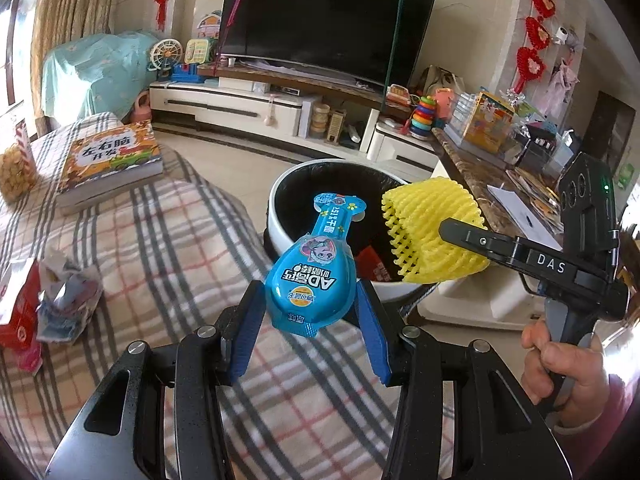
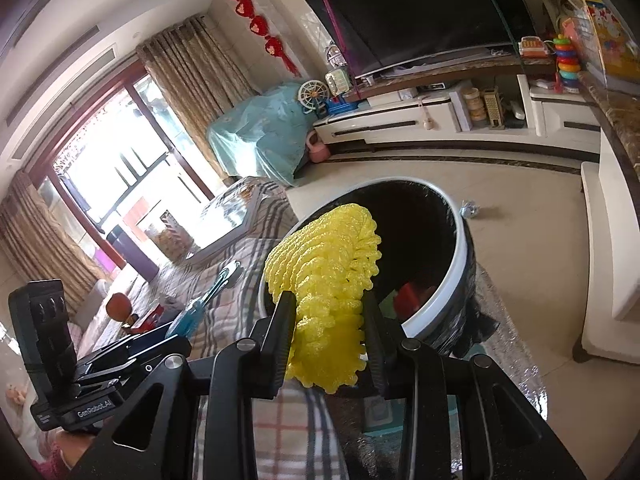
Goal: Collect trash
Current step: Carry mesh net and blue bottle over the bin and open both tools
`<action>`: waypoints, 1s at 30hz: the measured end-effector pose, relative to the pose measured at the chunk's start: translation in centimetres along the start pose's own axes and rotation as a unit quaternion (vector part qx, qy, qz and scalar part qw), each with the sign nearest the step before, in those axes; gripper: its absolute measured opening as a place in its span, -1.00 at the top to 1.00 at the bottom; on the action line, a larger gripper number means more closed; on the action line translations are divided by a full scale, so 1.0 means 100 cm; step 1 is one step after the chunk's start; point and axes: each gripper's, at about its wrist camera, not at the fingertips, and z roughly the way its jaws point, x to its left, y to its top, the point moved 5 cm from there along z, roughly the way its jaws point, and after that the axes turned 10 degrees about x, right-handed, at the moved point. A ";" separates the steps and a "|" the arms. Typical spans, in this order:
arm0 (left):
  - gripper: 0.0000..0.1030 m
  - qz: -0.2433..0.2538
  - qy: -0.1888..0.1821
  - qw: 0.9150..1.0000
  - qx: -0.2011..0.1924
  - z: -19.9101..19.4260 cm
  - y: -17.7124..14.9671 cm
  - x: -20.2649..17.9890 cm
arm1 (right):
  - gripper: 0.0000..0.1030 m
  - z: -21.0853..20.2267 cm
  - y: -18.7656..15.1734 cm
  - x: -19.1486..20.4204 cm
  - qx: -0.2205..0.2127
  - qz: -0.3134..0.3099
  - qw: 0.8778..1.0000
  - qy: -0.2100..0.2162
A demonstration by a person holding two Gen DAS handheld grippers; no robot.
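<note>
From the left wrist, my left gripper (image 1: 310, 312) clamps a blue wrapper (image 1: 310, 276) by its stiff, light bulb end, just short of the bin (image 1: 280, 216); something red lies inside. From the right wrist, my right gripper (image 2: 326, 320) squeezes a soft, springy yellow foam net (image 2: 320, 272) over the bin's rim (image 2: 460, 248).

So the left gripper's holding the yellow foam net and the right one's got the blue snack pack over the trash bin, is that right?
Swapped. The left wrist view shows the left gripper shut on the blue snack pack, and the right gripper holds the yellow foam net, both by the trash bin.
</note>
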 end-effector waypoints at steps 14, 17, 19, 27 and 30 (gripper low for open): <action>0.11 0.016 0.012 1.000 0.005 0.025 0.022 -0.011 | 0.35 0.009 0.023 -0.016 0.003 -0.001 1.000 -0.024; 0.11 0.016 0.013 1.000 0.006 0.030 0.027 -0.012 | 0.34 0.012 0.027 -0.020 0.007 -0.004 1.000 -0.030; 0.11 0.018 0.013 1.000 0.008 0.033 0.031 -0.013 | 0.34 0.013 0.029 -0.022 0.008 -0.005 0.999 -0.033; 0.11 0.024 0.017 0.999 0.015 0.046 0.042 -0.017 | 0.29 0.024 0.039 -0.026 0.017 -0.016 0.999 -0.046; 0.11 0.026 0.022 0.999 0.017 0.051 0.045 -0.019 | 0.29 0.027 0.041 -0.029 0.022 -0.018 0.998 -0.049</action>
